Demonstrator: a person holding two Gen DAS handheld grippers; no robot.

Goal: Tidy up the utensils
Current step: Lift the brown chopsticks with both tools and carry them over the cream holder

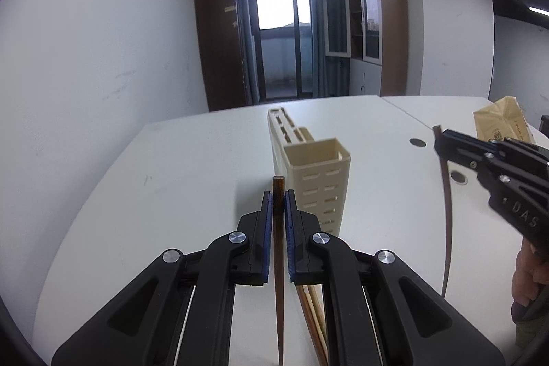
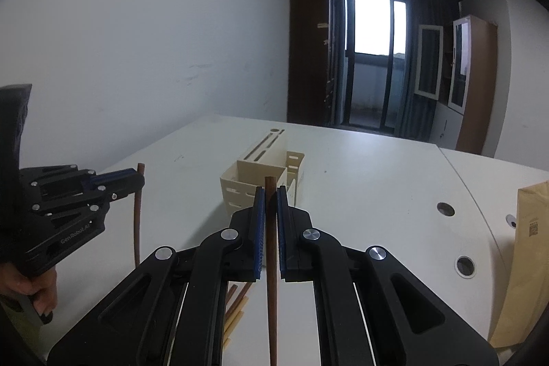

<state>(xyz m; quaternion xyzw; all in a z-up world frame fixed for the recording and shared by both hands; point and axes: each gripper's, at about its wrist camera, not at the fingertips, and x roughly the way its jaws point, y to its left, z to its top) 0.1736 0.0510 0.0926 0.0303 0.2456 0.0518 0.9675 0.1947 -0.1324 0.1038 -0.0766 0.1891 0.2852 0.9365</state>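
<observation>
A dark brown chopstick (image 1: 278, 228) is pinched upright between the blue pads of the left gripper (image 1: 278, 198), above the white table (image 1: 171, 177). A second brown chopstick (image 2: 271, 249) is squeezed the same way in the right gripper (image 2: 270, 194). The cream holder (image 1: 308, 167) is seen standing on the table just past both tools. More chopsticks (image 2: 235, 307) are left lying on the table below the grippers

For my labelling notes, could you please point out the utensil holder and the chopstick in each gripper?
Utensil holder (image 1: 317, 184): left wrist view, slotted front wall.
Left chopstick (image 1: 278, 228): left wrist view, shaft between pads.
Right chopstick (image 2: 270, 228): right wrist view, shaft between pads.
</observation>
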